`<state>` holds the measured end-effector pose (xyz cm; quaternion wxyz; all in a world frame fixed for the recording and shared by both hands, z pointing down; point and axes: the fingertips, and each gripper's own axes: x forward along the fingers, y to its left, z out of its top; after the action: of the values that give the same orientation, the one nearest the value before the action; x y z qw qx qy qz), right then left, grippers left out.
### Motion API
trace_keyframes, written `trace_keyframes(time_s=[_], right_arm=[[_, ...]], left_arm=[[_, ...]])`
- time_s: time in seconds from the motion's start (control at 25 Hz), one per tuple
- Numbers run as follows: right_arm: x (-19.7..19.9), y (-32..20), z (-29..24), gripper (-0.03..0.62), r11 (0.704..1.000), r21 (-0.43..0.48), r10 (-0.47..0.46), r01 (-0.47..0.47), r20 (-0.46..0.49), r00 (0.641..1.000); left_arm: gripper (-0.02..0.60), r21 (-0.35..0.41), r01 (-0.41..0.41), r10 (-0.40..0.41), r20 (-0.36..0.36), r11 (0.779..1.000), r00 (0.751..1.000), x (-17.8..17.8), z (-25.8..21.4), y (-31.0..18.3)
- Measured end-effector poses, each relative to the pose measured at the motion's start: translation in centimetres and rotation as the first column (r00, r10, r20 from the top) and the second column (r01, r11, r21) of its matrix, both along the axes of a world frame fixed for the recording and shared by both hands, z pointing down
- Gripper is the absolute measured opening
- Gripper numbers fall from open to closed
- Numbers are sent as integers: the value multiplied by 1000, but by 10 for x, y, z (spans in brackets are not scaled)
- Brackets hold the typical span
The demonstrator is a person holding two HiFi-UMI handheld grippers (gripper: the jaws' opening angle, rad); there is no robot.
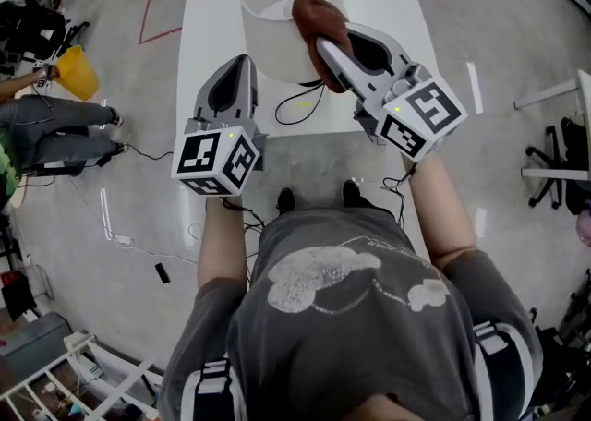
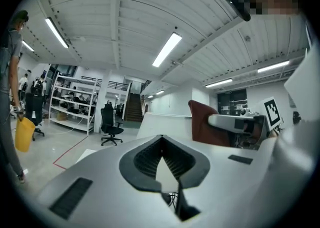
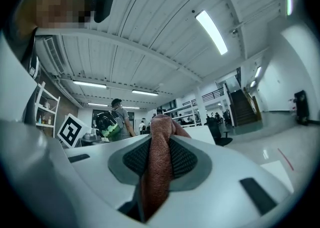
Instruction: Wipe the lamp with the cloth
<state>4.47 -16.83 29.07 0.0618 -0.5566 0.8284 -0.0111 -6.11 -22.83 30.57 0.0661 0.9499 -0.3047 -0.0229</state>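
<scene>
We hold the right gripper with its fingers pinching the cloth. The rust-brown cloth runs up between both pads and bunches out past the fingertips. In the head view that bunch sits just ahead of the right fingers, against the upper rim of the lamp, and it looks like it touches the white shade there.

On the left gripper the fingers are pressed together at the tips with nothing between them. A small gap behind the tips shows only pale surface. In the head view the left fingertips are just beside the shade's near-left side; we cannot tell if they touch.

The lamp stands upright on the table, ahead of both pairs of fingers and roughly between them. A black cable lies on the table below the shade, between the two grippers.

From the left gripper view, the cloth and right gripper are to the right of the left fingers and beyond them. A chair stands far beyond, to the left. A person at the far left edge holds a yellow bag.
</scene>
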Motion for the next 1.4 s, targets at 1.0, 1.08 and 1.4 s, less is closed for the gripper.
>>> trace_keyframes(time_s=[1.0, 1.08, 1.4], right_arm=[[-29, 31, 157, 86, 866, -341, 394, -366, 13, 919], [-32, 35, 164, 86, 857, -357, 400, -371, 6, 917], [-42, 43, 101, 86, 917, -225, 335, -329, -12, 942]], left_arm=[[8, -161, -362, 374, 56, 918, 926, 4, 90, -7], [8, -165, -359, 373, 59, 919, 926, -1, 93, -10], [8, -96, -316, 321, 39, 944, 946, -9, 62, -16]])
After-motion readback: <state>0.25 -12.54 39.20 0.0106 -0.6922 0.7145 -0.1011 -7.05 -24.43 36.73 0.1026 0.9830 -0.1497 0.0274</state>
